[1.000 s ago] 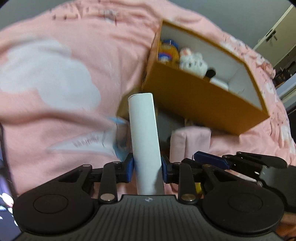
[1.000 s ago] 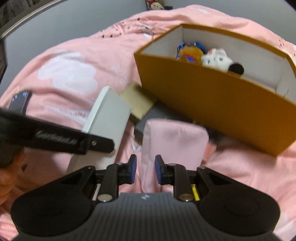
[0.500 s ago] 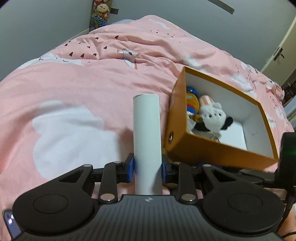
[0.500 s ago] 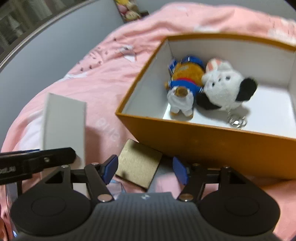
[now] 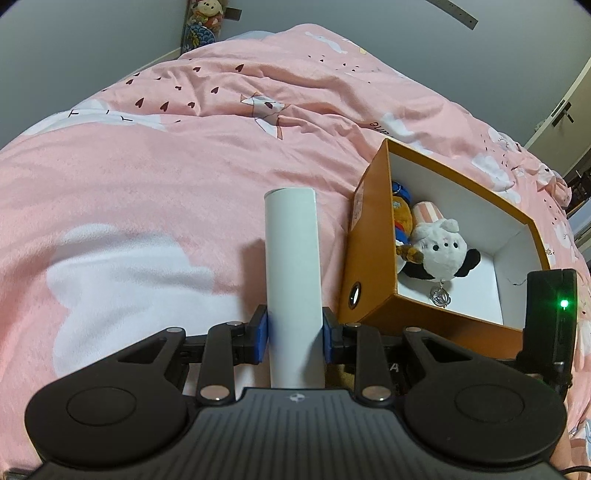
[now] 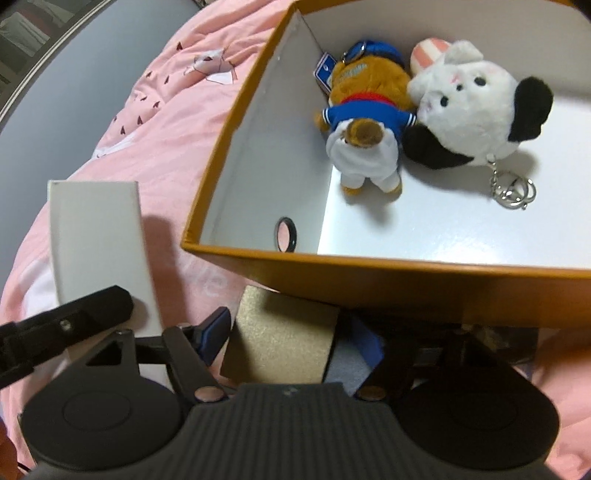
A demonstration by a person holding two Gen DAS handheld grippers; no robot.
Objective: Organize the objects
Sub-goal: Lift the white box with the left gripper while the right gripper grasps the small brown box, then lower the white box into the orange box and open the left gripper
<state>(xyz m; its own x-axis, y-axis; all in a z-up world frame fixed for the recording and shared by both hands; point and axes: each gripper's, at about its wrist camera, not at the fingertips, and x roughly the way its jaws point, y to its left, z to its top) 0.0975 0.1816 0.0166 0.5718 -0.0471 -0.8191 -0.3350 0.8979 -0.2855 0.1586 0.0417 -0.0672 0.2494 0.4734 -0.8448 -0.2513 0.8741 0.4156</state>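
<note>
My left gripper point(image 5: 294, 334) is shut on a flat white box point(image 5: 293, 266), held upright above the pink bed; the right wrist view shows the white box point(image 6: 99, 240) broadside at the left. The orange storage box point(image 5: 373, 266) stands open to its right, with a brown bear in a blue shirt point(image 6: 365, 107) and a white plush with black ears point(image 6: 472, 107) inside. My right gripper point(image 6: 291, 338) hovers at the near wall of the orange storage box point(image 6: 406, 280), its jaws opening wide. A gold cardboard piece point(image 6: 284, 336) lies between them, and the pads do not press on it.
A pink duvet point(image 5: 147, 184) covers the bed. A grey flat item point(image 6: 347, 365) lies under the gold piece. The right gripper's body with a green light point(image 5: 550, 314) stands beside the orange box. Soft toys point(image 5: 207, 14) sit by the far wall, and a door point(image 5: 565, 110) is at the right.
My left gripper lifted the white box away from the pile and swung left of the orange box. My right gripper left the pink box, moved over the gold piece and opened its jaws.
</note>
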